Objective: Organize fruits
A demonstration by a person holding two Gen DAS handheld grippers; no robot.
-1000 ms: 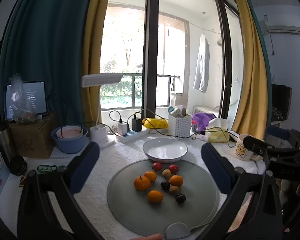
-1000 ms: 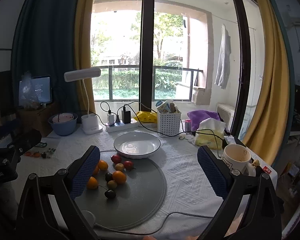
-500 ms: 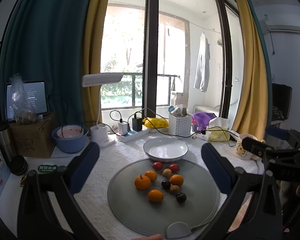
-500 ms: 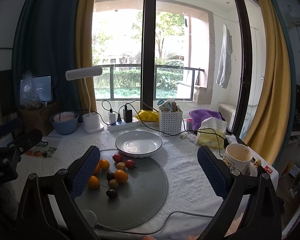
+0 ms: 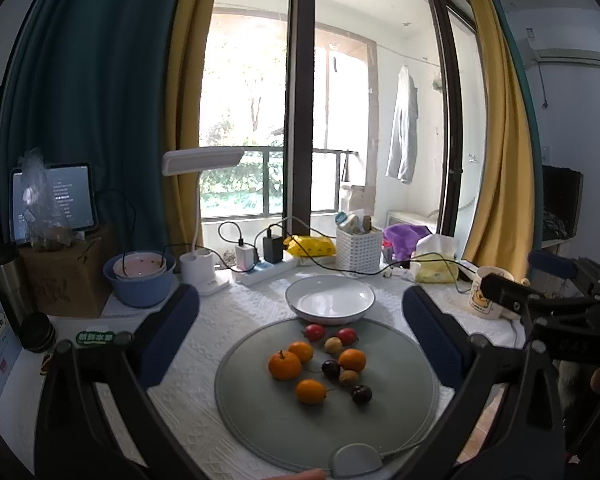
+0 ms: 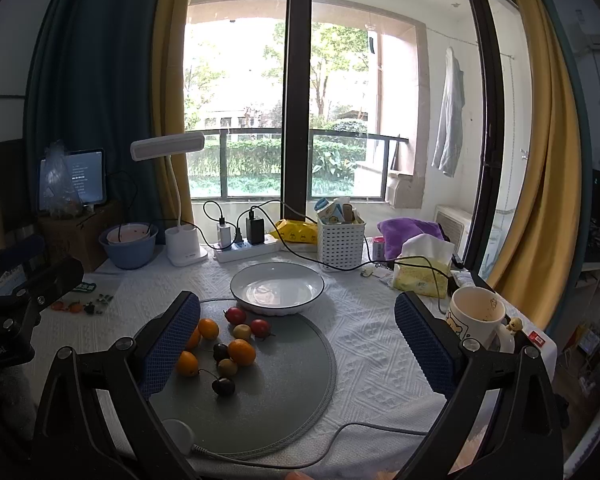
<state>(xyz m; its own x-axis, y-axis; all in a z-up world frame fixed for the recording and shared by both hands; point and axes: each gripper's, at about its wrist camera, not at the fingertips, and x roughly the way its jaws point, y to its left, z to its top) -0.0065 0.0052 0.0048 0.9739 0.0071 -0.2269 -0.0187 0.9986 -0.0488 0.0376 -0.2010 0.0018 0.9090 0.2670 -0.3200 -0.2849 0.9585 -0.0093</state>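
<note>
Several small fruits lie on a round grey mat [image 5: 396,416] [image 6: 284,396]: oranges [image 5: 285,365] [image 6: 241,352], red ones [image 5: 314,332] [image 6: 260,327], dark ones [image 5: 361,394] [image 6: 223,386] and yellowish ones [image 5: 333,344]. An empty white plate [image 5: 330,298] [image 6: 277,287] stands just behind the mat. My left gripper [image 5: 300,334] is open and empty above the mat's near side. My right gripper [image 6: 298,340] is open and empty, with its left finger [image 6: 168,344] over the fruits' left edge. Each gripper also shows in the other's view, the right one [image 5: 548,308] and the left one [image 6: 16,296].
A blue bowl [image 5: 140,280], white desk lamp [image 5: 198,216], power strip [image 5: 264,270], white basket [image 5: 358,248], tissue pack [image 5: 436,262] and bear mug [image 5: 488,294] [image 6: 478,320] line the table's back and right. A cable runs along the mat's front edge [image 6: 340,432].
Both grippers have drifted slightly; the fruits and plate sit a little further right in the right wrist view. Nothing was taken hold of.
</note>
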